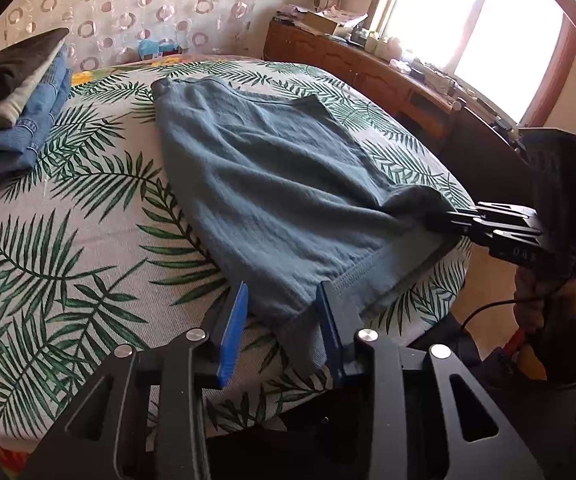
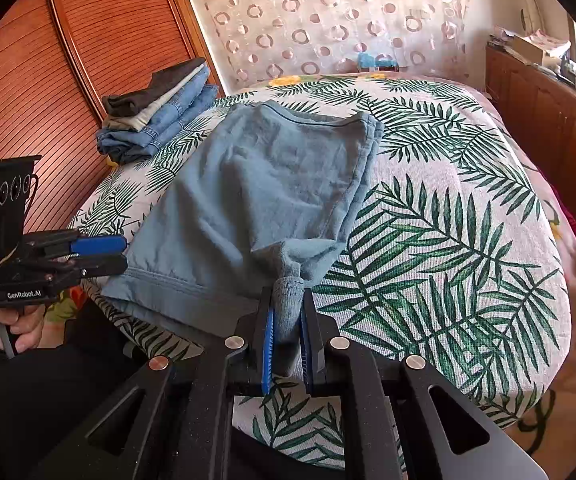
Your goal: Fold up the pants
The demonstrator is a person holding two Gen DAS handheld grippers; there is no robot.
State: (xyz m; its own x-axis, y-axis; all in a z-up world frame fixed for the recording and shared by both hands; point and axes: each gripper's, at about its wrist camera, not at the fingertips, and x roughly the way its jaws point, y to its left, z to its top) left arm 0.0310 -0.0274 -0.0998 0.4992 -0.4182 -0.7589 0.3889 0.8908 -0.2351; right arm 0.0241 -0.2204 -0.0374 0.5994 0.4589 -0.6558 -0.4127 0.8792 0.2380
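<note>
Grey-blue pants (image 1: pixel 271 184) lie folded on the bed, waistband hem toward me; they also show in the right wrist view (image 2: pixel 263 184). My left gripper (image 1: pixel 283 308) is open, its blue pads either side of the near left corner of the hem, cloth lying between them. From the right wrist view it (image 2: pixel 121 254) sits at the left edge of the pants, jaws apart. My right gripper (image 2: pixel 288 320) is shut on a bunched corner of the pants. In the left wrist view it (image 1: pixel 448 220) pinches the right corner, lifting it slightly.
The bed has a palm-leaf cover (image 2: pixel 448 240). A stack of folded jeans and dark clothes (image 2: pixel 159 112) sits at the far left, also seen from the left wrist (image 1: pixel 19 100). A wooden wardrobe (image 2: pixel 47 60) stands left; a cluttered wooden dresser (image 1: pixel 368 64) stands under the window.
</note>
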